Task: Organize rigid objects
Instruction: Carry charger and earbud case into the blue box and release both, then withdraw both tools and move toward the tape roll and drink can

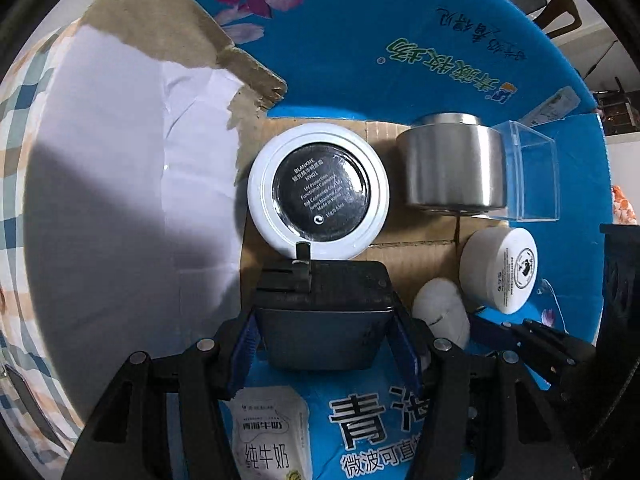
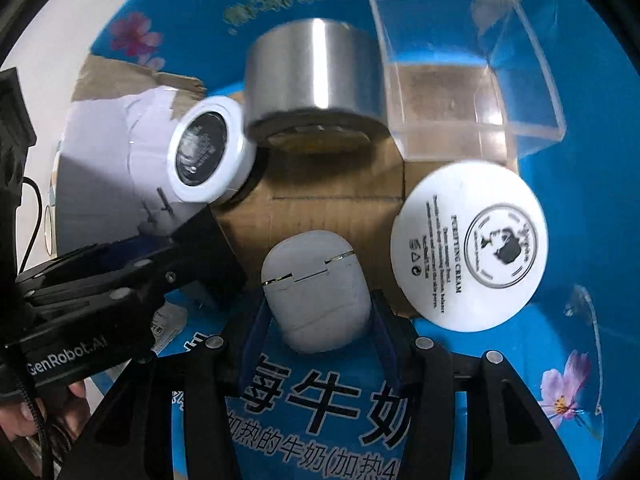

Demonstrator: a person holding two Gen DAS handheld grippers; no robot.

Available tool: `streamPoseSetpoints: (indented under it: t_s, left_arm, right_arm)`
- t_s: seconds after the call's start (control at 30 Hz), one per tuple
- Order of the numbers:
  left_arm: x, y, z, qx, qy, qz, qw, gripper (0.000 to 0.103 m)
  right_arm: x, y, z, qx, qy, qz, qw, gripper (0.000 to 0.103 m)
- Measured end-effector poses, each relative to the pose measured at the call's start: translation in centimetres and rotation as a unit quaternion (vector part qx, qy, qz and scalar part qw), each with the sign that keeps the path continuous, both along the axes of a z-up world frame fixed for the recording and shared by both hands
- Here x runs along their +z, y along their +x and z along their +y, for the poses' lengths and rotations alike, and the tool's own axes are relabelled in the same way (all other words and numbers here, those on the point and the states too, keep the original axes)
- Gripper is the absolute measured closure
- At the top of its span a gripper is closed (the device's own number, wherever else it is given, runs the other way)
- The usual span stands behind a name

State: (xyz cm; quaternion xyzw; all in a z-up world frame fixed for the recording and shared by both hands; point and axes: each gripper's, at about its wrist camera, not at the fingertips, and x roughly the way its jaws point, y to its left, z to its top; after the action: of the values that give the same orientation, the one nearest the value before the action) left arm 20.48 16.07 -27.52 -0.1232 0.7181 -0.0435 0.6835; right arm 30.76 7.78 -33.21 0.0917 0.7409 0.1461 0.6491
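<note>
Contents of blue printed cardboard carton (image 1: 400, 92), viewed from above: round white compact with black labelled face (image 1: 318, 196), lying flat on the brown floor; brushed-metal cylinder (image 1: 454, 164), axis tipped toward the carton wall; clear plastic cube box (image 1: 532, 172), beside the cylinder; white cream jar with printed lid (image 2: 468, 248), on its side, lid facing the camera. Left gripper (image 1: 322, 336) is clenched on a dark grey rectangular power adapter (image 1: 324, 320), its folded prongs pointing away toward the compact, long axis running across between the pads. Right gripper (image 2: 316, 316) is grasping a pale grey rounded earbud case (image 2: 314, 292), lid end leading, long axis in line with the fingers, directed at the carton floor. Both held items sit low inside the carton, between compact and jar. Status, as judged: four items stowed; two in hand, not yet released; placement and letting go remain.
</note>
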Motion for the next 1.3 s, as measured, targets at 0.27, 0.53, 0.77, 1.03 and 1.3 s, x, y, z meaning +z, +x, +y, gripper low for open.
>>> streamPoseSetpoints:
  t_s: [0.27, 0.53, 0.77, 1.03, 1.3]
  left_arm:
    - [-0.1, 0.9, -0.5, -0.003, 0.007, 0.016, 0.9998, 0.040]
    - [2.2, 0.2, -1.7, 0.001, -0.005, -0.002, 1.0000, 0.013]
    - [6.7, -1.5, -2.5, 0.008, 0.022, -0.051, 0.9984, 0.000]
    - [10.4, -4.5, -3.2, -0.003, 0.084, -0.113, 0.9900, 0.000]
    - [16.3, -8.8, -3.0, 0.005, 0.106, -0.161, 0.9813, 0.000]
  right_arm:
    - [0.1, 0.9, -1.2, -0.003, -0.023, -0.003, 1.000, 0.039]
    - [2.2, -0.2, -2.9, -0.003, -0.052, -0.022, 0.998, 0.022]
    - [5.9, -1.1, -5.4, -0.010, -0.111, -0.070, 0.991, 0.013]
    - [10.4, -2.8, -6.4, -0.011, -0.145, -0.120, 0.982, 0.013]
    - [17.6, -6.6, -6.4, -0.006, -0.127, -0.181, 0.975, 0.013]
